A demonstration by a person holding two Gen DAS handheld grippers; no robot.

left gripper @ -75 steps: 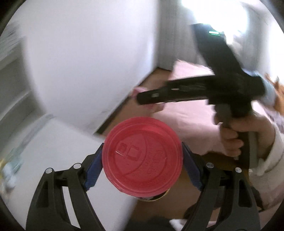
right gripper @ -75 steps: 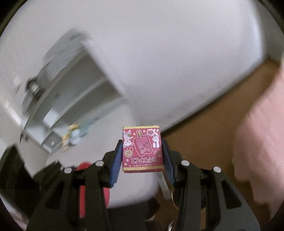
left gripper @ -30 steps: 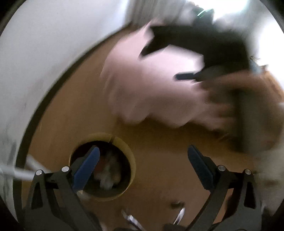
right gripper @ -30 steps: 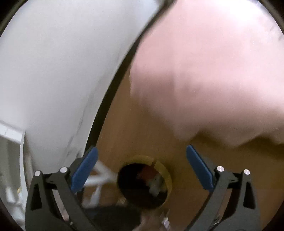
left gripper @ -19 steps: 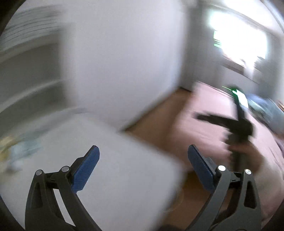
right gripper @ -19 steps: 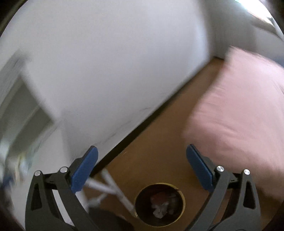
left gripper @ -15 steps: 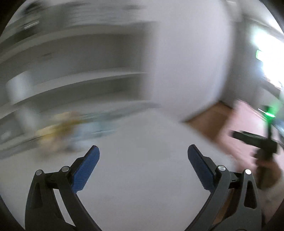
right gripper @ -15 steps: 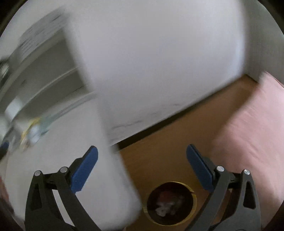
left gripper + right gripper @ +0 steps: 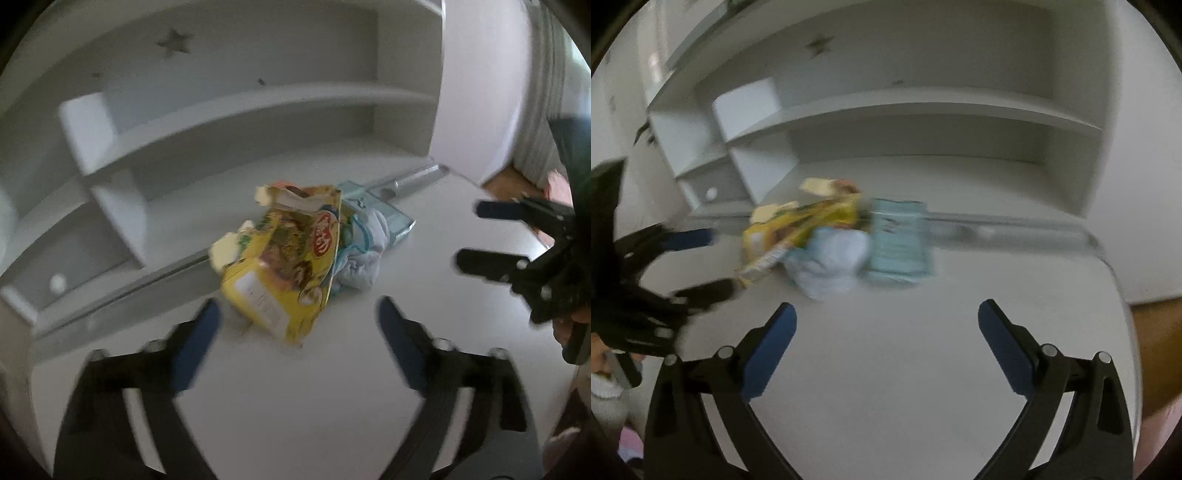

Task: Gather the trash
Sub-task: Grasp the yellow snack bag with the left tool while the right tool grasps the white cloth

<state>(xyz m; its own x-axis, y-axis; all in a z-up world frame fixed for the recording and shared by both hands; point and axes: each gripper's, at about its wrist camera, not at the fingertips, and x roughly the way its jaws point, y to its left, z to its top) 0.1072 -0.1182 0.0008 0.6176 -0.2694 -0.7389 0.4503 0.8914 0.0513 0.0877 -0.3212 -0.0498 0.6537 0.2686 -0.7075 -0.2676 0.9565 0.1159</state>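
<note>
A crumpled yellow snack bag (image 9: 284, 266) lies on the white desk (image 9: 332, 398), with a pale blue crumpled wrapper (image 9: 360, 258) and a flat light-teal packet (image 9: 391, 218) right behind it. My left gripper (image 9: 297, 325) hovers just short of the yellow bag; its jaws are closing and the bag's lower corner sits between the tips without being pressed. In the right wrist view the yellow bag (image 9: 801, 225), blue wrapper (image 9: 831, 262) and teal packet (image 9: 899, 240) lie ahead of my right gripper (image 9: 884, 325), which is open and holds nothing. The right gripper (image 9: 487, 236) shows at the left view's right edge.
White shelving (image 9: 229, 122) with cubbies rises behind the desk, and a metal rail (image 9: 1015, 225) runs along the desk's back. Brown floor (image 9: 1160, 339) shows past the desk's right edge. The left gripper (image 9: 690, 262) appears at the right view's left side.
Both grippers swung away from the yellow-rimmed bin on the floor and up over the white desk, now facing the trash pile. The left jaws have narrowed.
</note>
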